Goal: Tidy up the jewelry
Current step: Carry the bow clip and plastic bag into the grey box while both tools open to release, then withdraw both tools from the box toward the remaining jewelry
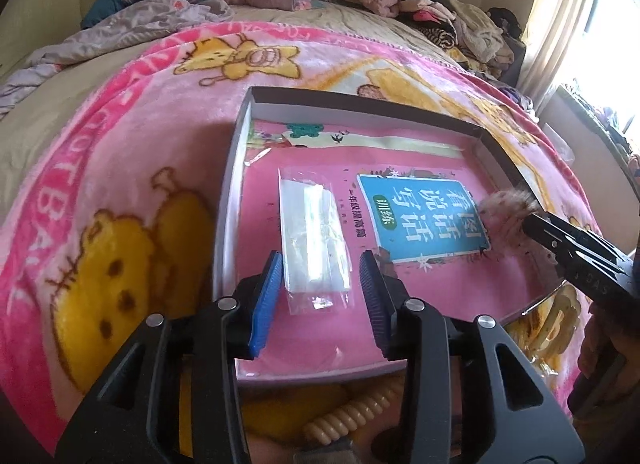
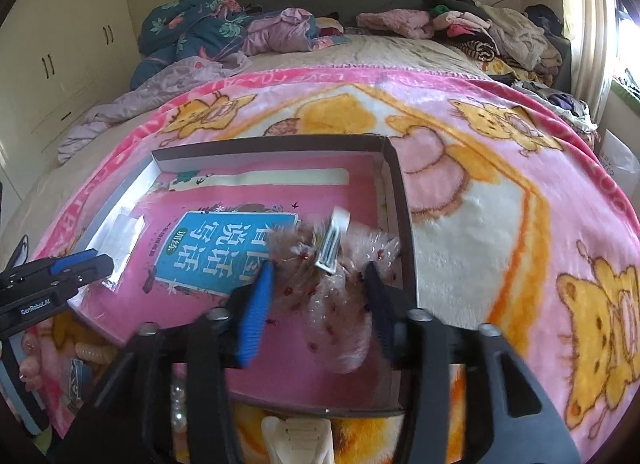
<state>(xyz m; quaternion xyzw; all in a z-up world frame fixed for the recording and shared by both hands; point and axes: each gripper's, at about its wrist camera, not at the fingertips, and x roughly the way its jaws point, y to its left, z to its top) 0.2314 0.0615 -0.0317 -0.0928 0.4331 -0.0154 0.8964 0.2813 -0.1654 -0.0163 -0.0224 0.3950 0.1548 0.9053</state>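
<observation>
A: Where do the jewelry pieces lie?

B: Inside the shallow grey cardboard box (image 1: 230, 184) set on a pink fleece blanket with yellow cartoon bears (image 1: 120, 136), spread over a bed. The box floor is covered by a pink children's book with a blue title panel (image 1: 420, 220). A clear plastic packet holding a white card (image 1: 314, 240) lies flat on the book's left half.

A: And the left hand-held gripper (image 1: 320, 284)?

B: Its blue-padded fingers (image 1: 266, 296) stand apart, one on each side of the packet's near end, with a gap between each pad and the plastic. Nothing is clamped.

A: The right one?

B: The right hand-held gripper (image 2: 320, 296) is parted as well. A sheer pink bow hair clip dotted with red beads, with a silver metal clasp (image 2: 336, 284), sits between its fingers at the right end of the box, over the book. The clasp faces up. The picture is blurred there, so whether the left pad brushes the fabric cannot be told; the fingers do not pinch it.

A: Anything outside the box?

B: Near its front edge, on the blanket, lie a cream ribbed hair clip (image 1: 352, 412) and a white claw clip (image 2: 298, 440). Beyond the blanket, a heap of folded clothes (image 2: 480, 36) and a dark floral quilt (image 2: 188, 28) crowd the head of the bed.
</observation>
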